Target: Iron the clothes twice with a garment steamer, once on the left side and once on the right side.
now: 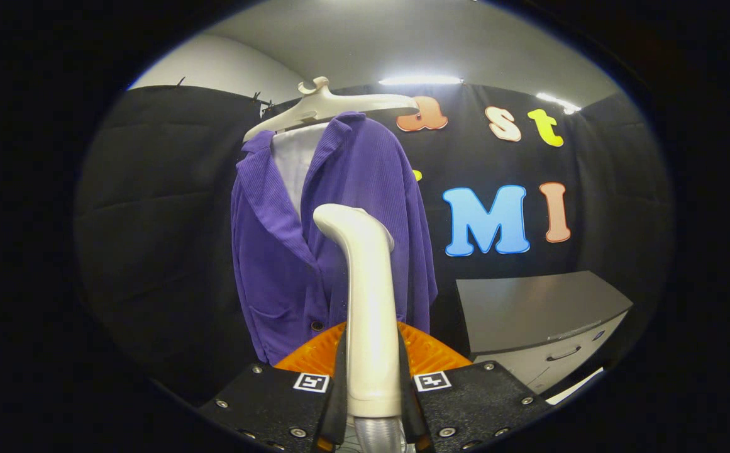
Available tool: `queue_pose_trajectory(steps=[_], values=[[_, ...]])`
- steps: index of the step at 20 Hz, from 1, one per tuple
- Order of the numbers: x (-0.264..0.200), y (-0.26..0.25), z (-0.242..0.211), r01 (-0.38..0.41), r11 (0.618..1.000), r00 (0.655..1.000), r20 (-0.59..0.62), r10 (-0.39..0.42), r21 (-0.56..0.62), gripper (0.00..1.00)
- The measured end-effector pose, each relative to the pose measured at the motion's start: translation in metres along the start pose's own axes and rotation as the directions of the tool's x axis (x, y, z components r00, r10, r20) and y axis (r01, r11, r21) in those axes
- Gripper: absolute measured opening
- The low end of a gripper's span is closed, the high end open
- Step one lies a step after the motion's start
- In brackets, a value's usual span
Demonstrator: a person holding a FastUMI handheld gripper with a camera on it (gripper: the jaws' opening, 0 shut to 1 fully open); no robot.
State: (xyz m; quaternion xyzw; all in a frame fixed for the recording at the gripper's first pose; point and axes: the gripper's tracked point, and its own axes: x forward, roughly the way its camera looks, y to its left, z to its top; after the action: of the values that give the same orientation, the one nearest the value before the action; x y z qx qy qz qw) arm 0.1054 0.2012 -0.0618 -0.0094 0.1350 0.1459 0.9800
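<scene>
I have the fingers (372, 384) clamped on both sides of the garment steamer (368, 302) handle, its head upright just ahead of them. Purple jacket (365, 189) hangs on a white hanger (324, 107) beyond it, steamer head at mid-front. Grey cabinet (541, 314) stands right of the jacket.

Off to the right there was a grey cabinet (544, 311) with a flat top, and it had a drawer (559, 358) on the front with a dark handle (563, 354). Black cloth wall (151, 220) ran all the way behind. Above that you could see a pale ceiling (371, 44) with two strip lights (420, 80) switched on, pretty bright.
</scene>
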Motion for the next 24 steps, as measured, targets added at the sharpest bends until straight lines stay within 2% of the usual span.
queue_pose_trajectory(steps=[10,24], values=[[0.003,-0.010,-0.091,-0.015,1.000,0.982,-0.190,0.016,0.007,0.35],[0.003,-0.027,-0.179,0.017,1.000,0.941,-0.339,-0.024,-0.022,0.35]])
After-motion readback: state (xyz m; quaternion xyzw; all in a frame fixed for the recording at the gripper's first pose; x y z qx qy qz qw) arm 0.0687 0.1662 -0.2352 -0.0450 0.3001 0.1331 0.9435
